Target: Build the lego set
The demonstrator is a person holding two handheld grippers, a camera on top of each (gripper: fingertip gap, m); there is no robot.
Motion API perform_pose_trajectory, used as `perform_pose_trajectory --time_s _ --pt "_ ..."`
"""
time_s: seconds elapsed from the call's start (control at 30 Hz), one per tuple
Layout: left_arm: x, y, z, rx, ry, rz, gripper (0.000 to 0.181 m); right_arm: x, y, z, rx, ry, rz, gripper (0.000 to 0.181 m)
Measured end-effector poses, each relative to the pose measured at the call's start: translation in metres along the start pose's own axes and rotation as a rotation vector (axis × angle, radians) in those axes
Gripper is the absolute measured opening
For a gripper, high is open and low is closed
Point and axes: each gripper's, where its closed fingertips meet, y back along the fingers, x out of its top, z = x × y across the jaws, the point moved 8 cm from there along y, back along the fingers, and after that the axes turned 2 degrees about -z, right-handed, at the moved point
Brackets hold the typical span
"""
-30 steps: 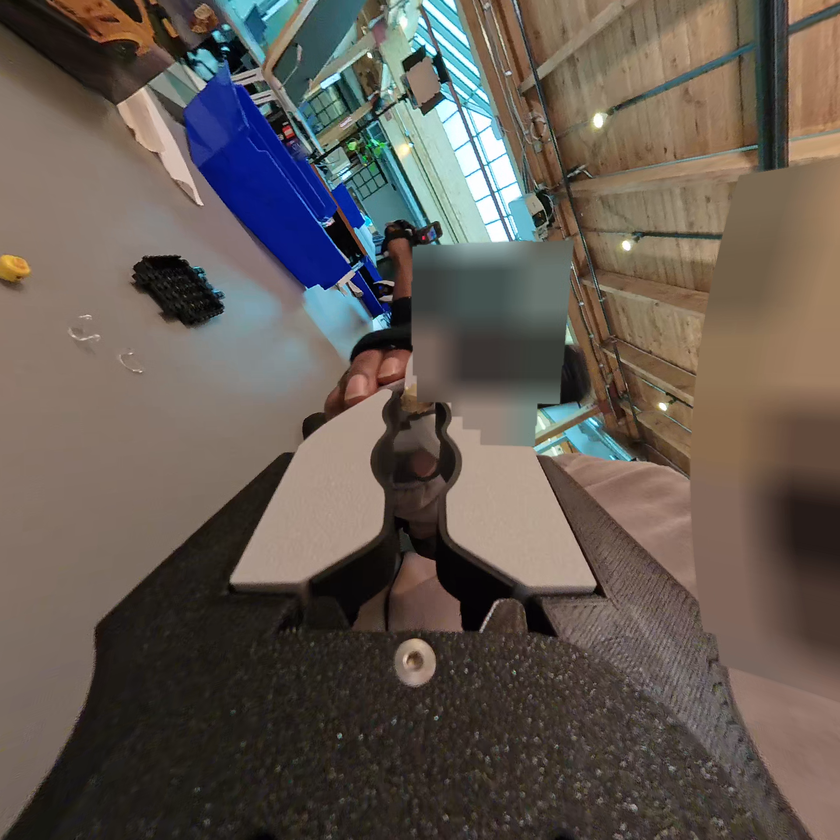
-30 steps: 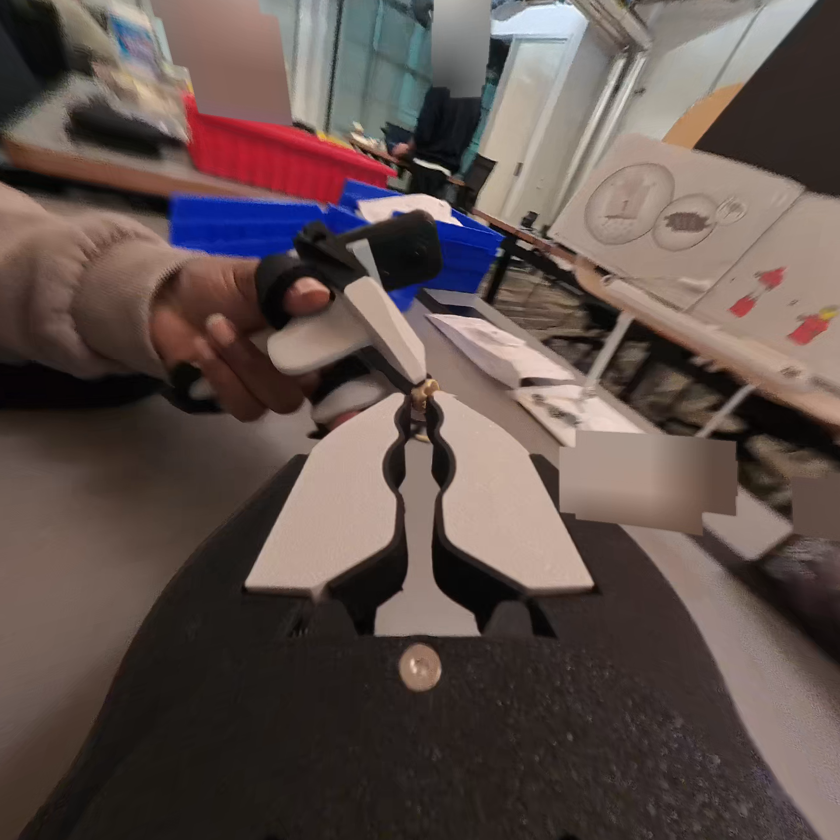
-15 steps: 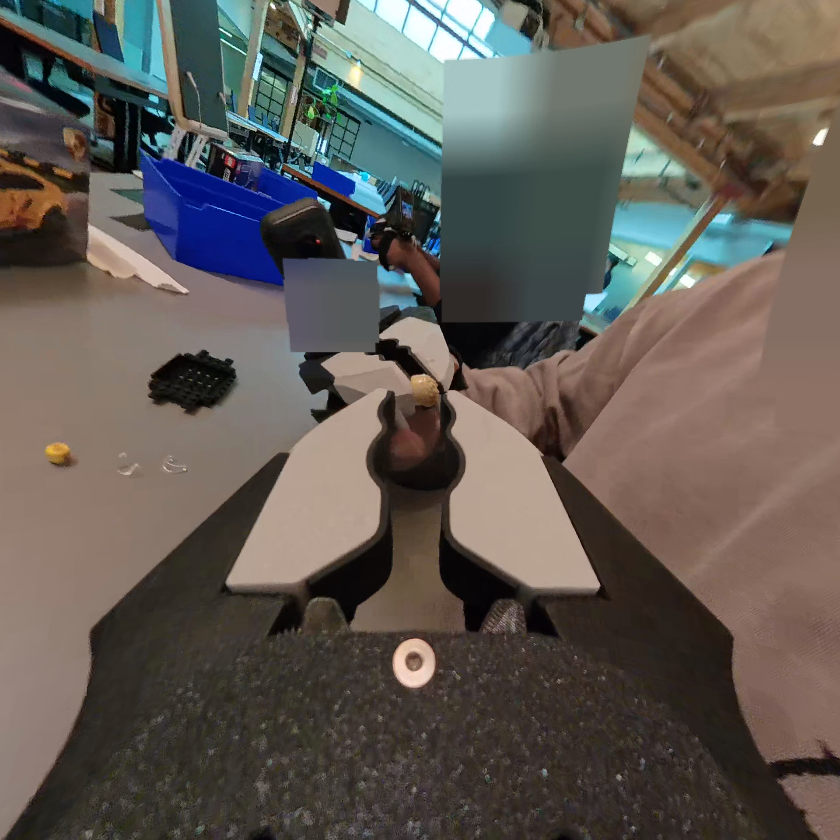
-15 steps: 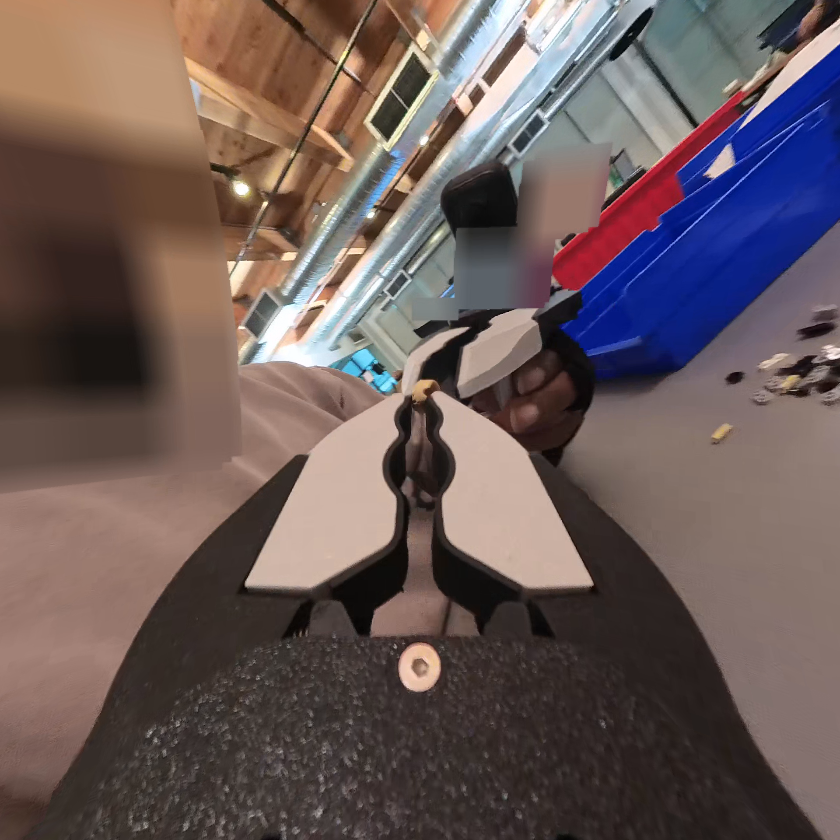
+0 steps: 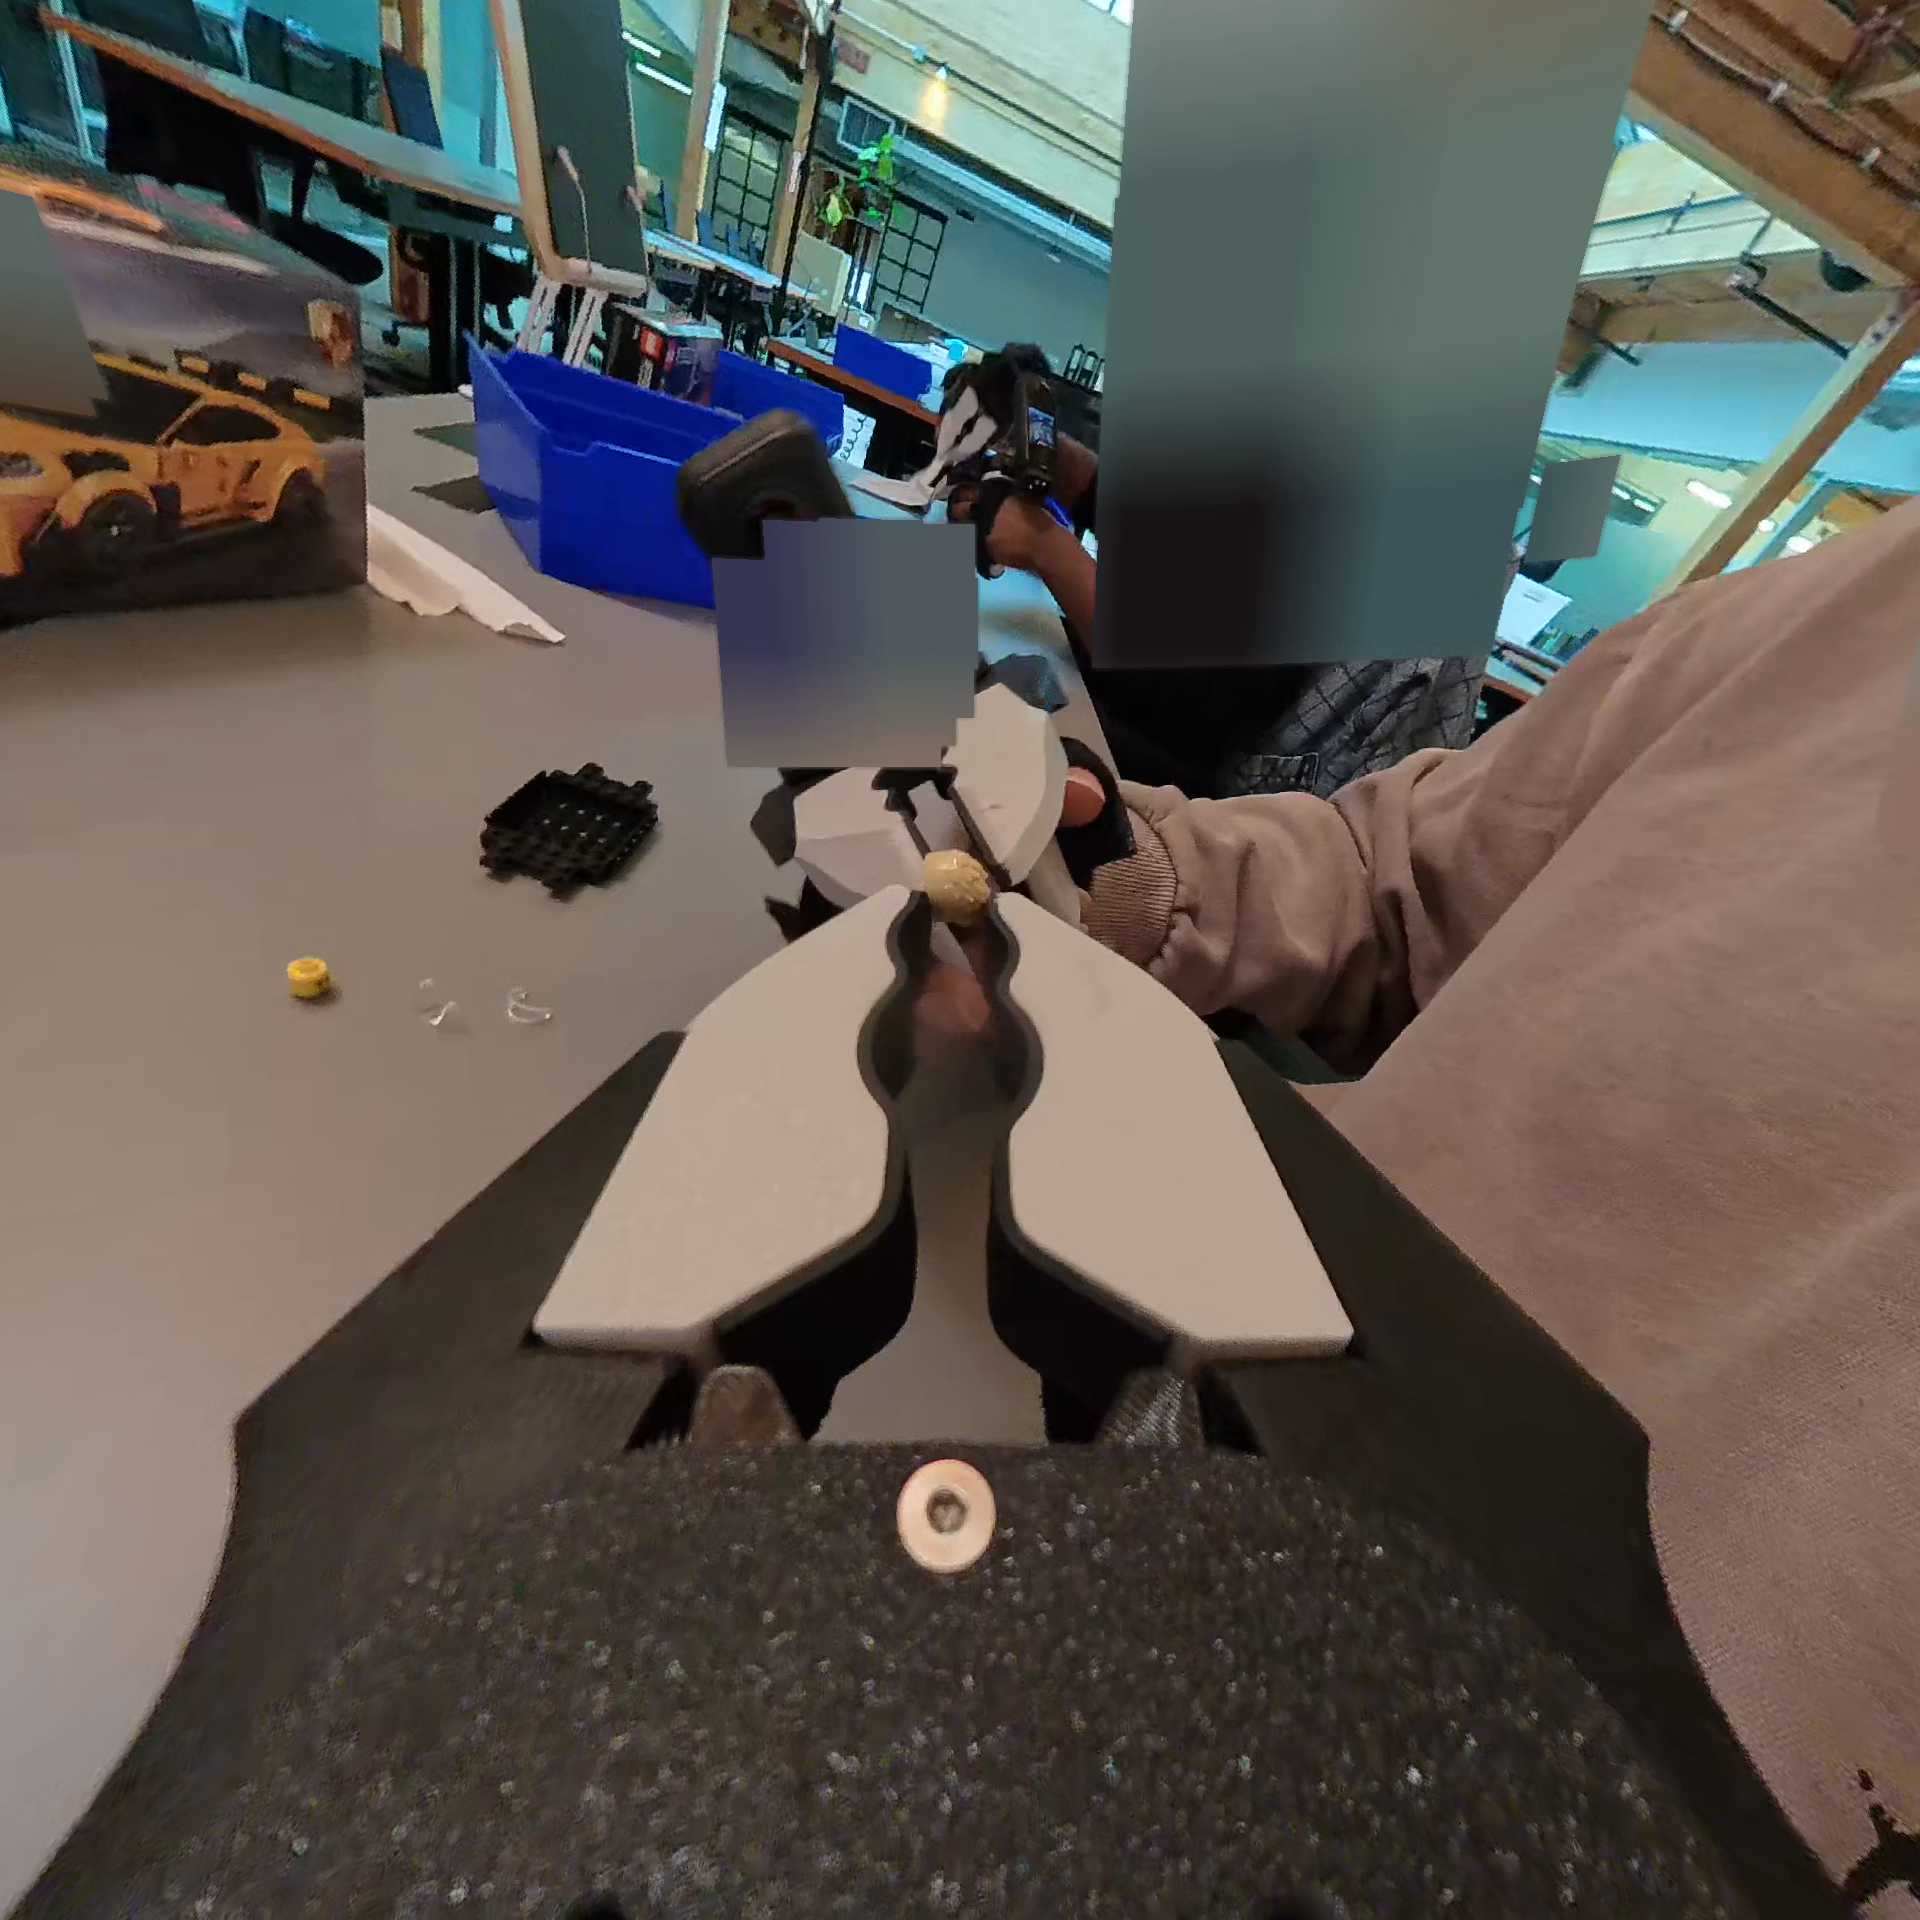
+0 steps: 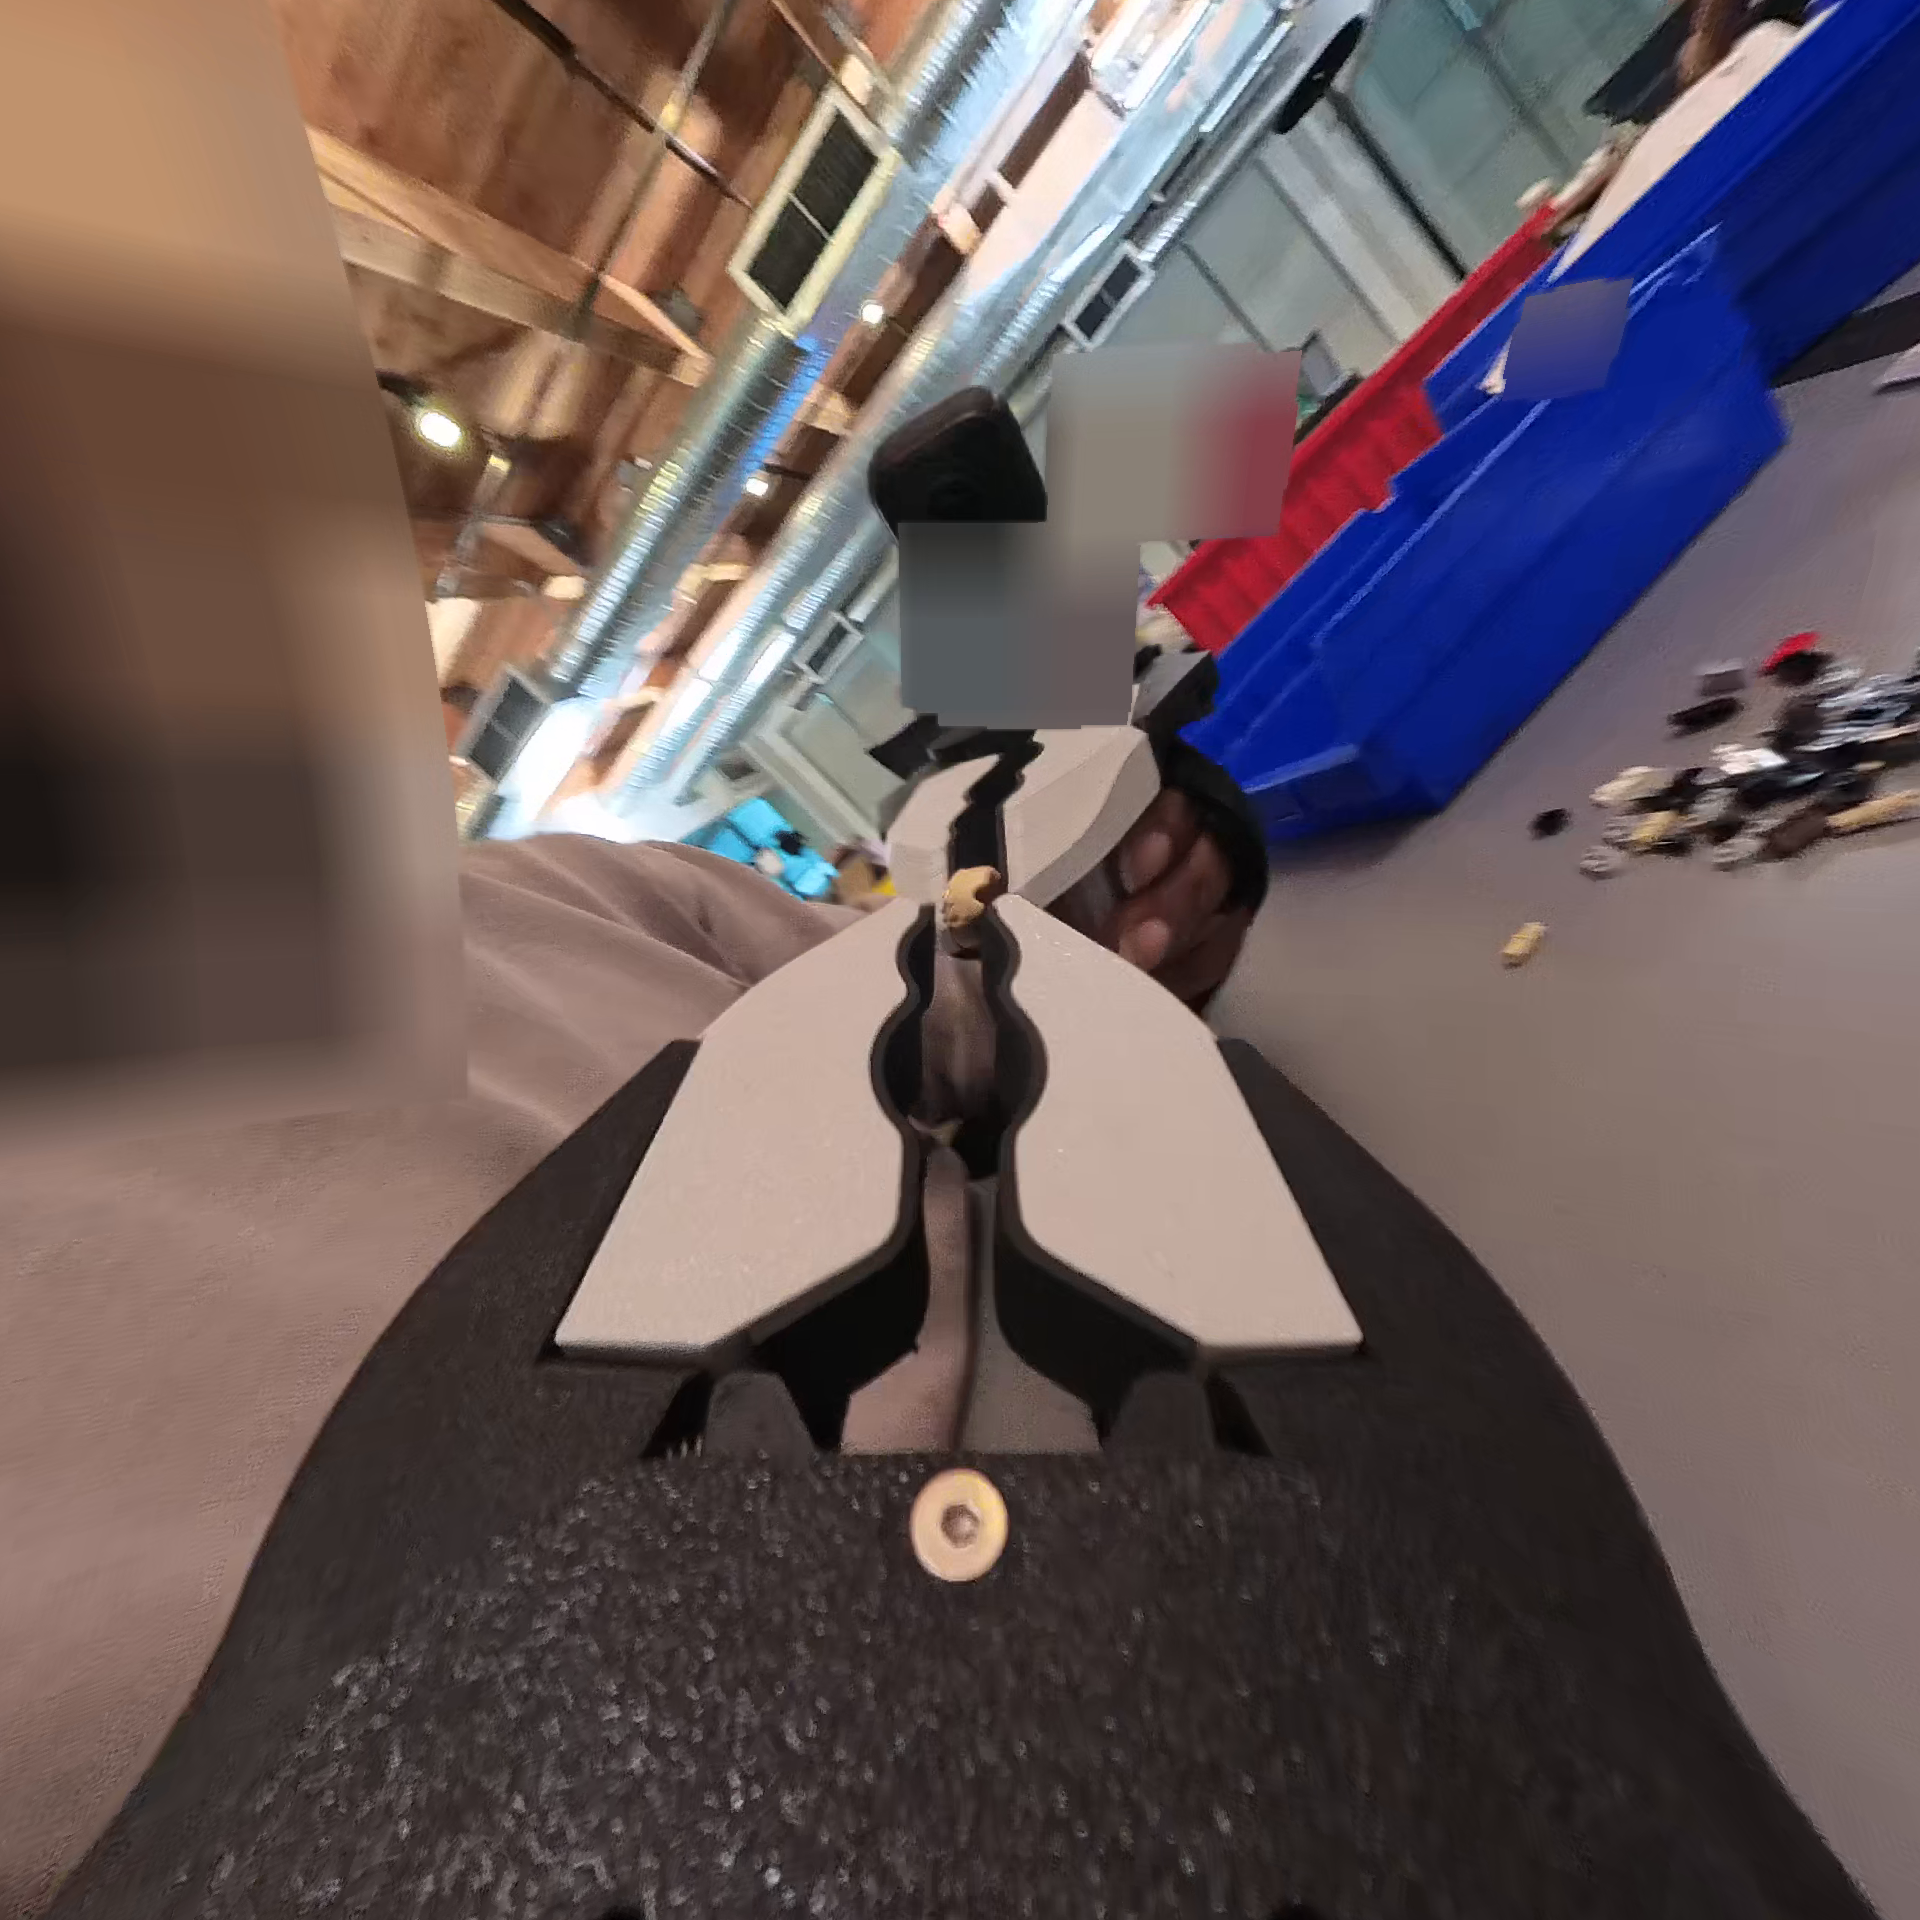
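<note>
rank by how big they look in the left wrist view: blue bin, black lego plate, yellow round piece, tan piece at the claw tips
1. blue bin, largest though farthest off
2. black lego plate
3. tan piece
4. yellow round piece

The last two look close; the tan piece sits nearer the camera, so their true order is unsure.

Left gripper (image 5: 956, 906), right gripper (image 6: 961, 914) nearly closed, tips meeting.

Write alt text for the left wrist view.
The left gripper meets the right gripper tip to tip over a grey table, a small tan piece pinched between them. A black plate and yellow stud lie left.
</note>
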Motion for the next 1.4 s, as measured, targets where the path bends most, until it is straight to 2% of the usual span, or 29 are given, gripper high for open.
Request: perform_pose_trajectory --time_s 0.2,0.37,0.47,0.6,0.7,0.8,0.93,1.07,1.27,1.4 --pt "-0.009 0.001 -0.017 -0.042 0.197 0.015 0.007 0.001 0.008 -0.004 -0.312 0.334 -0.132 0.017" --pt "-0.018 -0.005 -0.023 -0.126 0.365 -0.015 0.007 -0.001 0.008 -0.011 -0.542 0.782 -0.293 0.024" --pt "-0.024 -0.010 -0.026 -0.152 0.444 -0.036 0.007 -0.007 0.000 -0.018 -0.588 1.024 -0.428 0.025" --pt "-0.028 -0.012 -0.028 -0.144 0.481 -0.060 0.007 -0.012 -0.004 -0.014 -0.650 1.130 -0.537 0.015" --pt "-0.030 -0.012 -0.030 -0.116 0.493 -0.064 0.007 -0.010 -0.003 -0.010 -0.641 1.077 -0.551 0.014" --pt "-0.025 -0.003 -0.039 0.005 0.444 -0.054 0.012 0.002 0.009 0.004 -0.657 0.949 -0.617 0.014" --pt "-0.011 0.017 -0.043 0.174 0.275 -0.064 0.013 0.027 0.031 0.053 -0.764 0.767 -0.766 0.014" --pt "0.002 0.036 -0.036 0.317 0.133 -0.051 0.013 0.032 0.030 0.092 -0.796 0.702 -0.925 0.015" --pt "0.001 0.085 -0.017 0.585 -0.003 -0.003 0.014 0.031 0.024 0.110 -0.797 0.674 -1.014 0.015" --pt "0.010 0.145 0.000 0.785 -0.066 0.019 0.015 0.031 0.023 0.113 -0.812 0.662 -1.019 0.022"
